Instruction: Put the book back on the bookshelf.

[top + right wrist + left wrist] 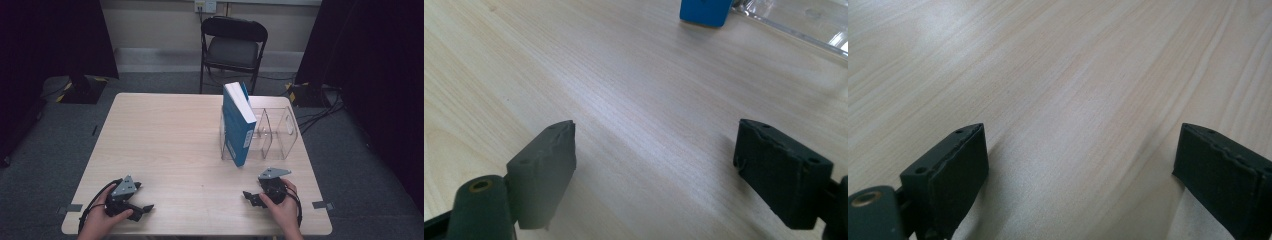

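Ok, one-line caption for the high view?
Blue book upright in clear organizer; both open tools, left and right, rest near table edge.

The bench is pale wood-grain laminate, smooth with a soft sheen. The blue book has a glossy cover and matt white paper edges, and stands in a clear, shiny plastic rack. Both grippers' jaws wear matt black pads, slightly rough at the edges.
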